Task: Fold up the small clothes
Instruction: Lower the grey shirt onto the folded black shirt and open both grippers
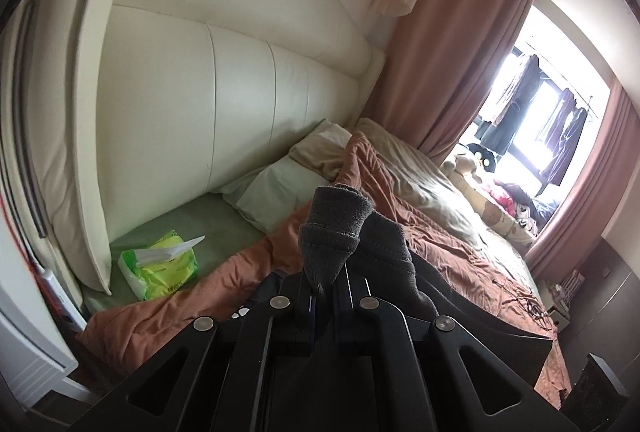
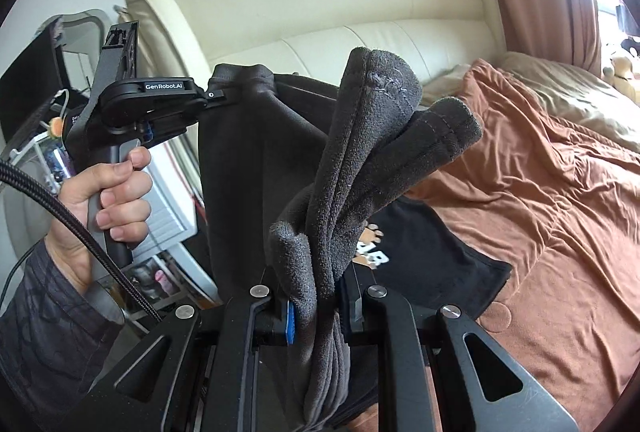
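A small dark grey garment hangs in the air between my two grippers above the bed. My left gripper [image 1: 323, 292] is shut on one bunched corner of the grey garment [image 1: 332, 228]. My right gripper [image 2: 320, 306] is shut on another bunched part of it [image 2: 360, 160]. In the right wrist view the left gripper [image 2: 224, 94] shows at the upper left, held by a hand, pinching the garment's top edge, with the cloth [image 2: 248, 168] hanging down from it. A black T-shirt with a printed front [image 2: 424, 252] lies on the bed below.
The bed has a rust-orange quilt [image 2: 540, 200], beige pillows [image 1: 320, 148] and a cream padded headboard [image 1: 240, 80]. A green tissue pack [image 1: 160, 264] lies near the headboard. Stuffed toys [image 1: 488, 200] sit by the window. Shelves with clutter [image 2: 52, 136] stand at the left.
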`<state>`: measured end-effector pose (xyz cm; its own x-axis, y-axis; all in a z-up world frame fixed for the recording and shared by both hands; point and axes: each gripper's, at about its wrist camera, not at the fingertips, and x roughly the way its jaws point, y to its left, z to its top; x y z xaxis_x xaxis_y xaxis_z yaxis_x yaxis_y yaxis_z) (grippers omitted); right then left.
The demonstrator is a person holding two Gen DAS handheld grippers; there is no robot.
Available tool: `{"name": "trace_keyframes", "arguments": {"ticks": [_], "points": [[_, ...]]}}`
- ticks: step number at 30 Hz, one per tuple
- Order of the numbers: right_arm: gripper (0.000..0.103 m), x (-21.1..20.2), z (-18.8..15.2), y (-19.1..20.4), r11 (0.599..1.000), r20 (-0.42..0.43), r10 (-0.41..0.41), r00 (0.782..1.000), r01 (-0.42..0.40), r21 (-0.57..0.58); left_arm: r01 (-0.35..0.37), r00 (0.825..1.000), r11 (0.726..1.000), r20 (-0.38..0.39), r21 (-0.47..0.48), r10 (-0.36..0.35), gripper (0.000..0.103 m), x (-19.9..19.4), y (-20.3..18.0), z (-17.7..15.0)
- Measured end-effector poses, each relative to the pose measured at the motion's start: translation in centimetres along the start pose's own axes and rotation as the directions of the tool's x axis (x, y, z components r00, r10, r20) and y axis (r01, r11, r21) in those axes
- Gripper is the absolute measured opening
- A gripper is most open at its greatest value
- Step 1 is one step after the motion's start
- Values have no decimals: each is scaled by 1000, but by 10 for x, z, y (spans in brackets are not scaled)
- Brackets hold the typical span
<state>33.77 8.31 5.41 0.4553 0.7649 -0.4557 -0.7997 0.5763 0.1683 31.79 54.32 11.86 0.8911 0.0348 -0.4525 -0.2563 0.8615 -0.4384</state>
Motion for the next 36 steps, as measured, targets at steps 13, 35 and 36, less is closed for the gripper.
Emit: {"name": "trace_keyframes", "arguments": {"ticks": [13,35,36], "points": [[12,90,20,-68,986,-89,-12,996,27,163,-86,991,996,-106,-15,84,5,137,0,-9],[72,161,13,-119,936,-247,-30,968,114,333,-220,949,976,-230,-1,214,80,160,17,-85],[72,159,15,-118,938,-249,-36,968,119,326,-212,951,977,-229,6,208,84,153,12,-86]]}}
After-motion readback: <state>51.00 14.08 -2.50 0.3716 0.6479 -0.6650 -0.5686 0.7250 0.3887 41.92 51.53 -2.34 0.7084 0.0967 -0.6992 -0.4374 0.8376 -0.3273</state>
